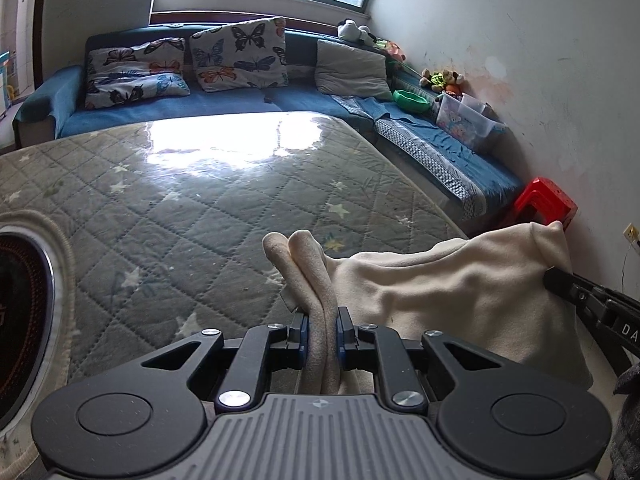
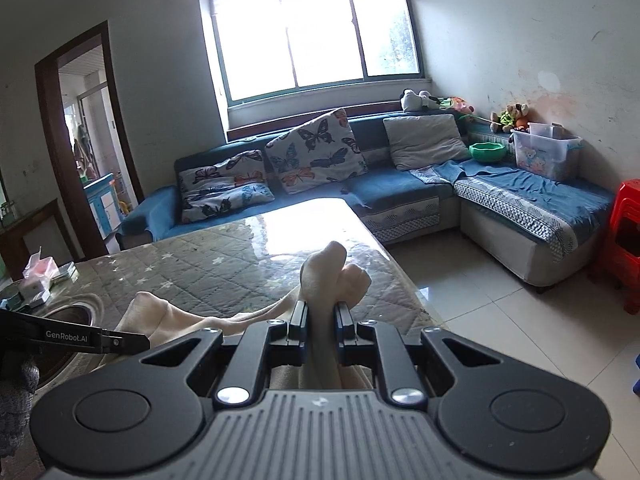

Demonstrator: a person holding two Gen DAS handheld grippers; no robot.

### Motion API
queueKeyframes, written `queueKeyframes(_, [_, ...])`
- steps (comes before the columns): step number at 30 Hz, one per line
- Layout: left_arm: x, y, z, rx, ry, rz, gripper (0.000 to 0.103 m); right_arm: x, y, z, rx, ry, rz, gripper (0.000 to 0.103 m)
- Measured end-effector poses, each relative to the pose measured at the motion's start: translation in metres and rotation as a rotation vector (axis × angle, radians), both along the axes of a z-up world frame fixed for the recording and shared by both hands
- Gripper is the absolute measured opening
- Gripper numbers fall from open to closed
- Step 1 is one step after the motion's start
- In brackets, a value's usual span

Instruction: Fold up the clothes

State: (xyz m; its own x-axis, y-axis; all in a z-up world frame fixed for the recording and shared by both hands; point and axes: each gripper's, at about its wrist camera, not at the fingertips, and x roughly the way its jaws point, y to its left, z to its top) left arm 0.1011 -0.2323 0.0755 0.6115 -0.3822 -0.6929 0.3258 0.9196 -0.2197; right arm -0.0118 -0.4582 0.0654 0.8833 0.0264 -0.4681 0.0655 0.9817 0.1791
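Observation:
A cream fleece garment [image 1: 448,300] hangs stretched between my two grippers above the near edge of the quilted table [image 1: 200,208]. My left gripper [image 1: 322,320] is shut on a bunched fold of it that sticks up between the pads. My right gripper [image 2: 322,316] is shut on another bunched corner of the same garment [image 2: 332,276]. The right gripper's fingers [image 1: 560,280] show at the right of the left wrist view, pinching the cloth. The left gripper's finger [image 2: 120,342] shows at the left of the right wrist view.
The grey star-quilted table [image 2: 192,268] has a glossy cover and a round inset cooker [image 1: 20,312] at the left. A blue corner sofa [image 2: 400,188] with cushions stands behind. A red stool [image 2: 624,240] is by the right wall. Tissue boxes [image 2: 36,280] sit at the table's left.

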Motion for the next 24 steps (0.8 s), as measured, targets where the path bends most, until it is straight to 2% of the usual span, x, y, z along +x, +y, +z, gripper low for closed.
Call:
queueKeyframes(13, [0.01,-0.007,-0.011,0.039,0.002,0.001,0.015,0.012,-0.005,-0.014,0.001,0.026,-0.017,0.012])
queueKeyframes(24, [0.017,-0.003,-0.03,0.065,0.042,0.009,0.015,0.028,-0.009,-0.036,-0.02,0.095,-0.046,0.012])
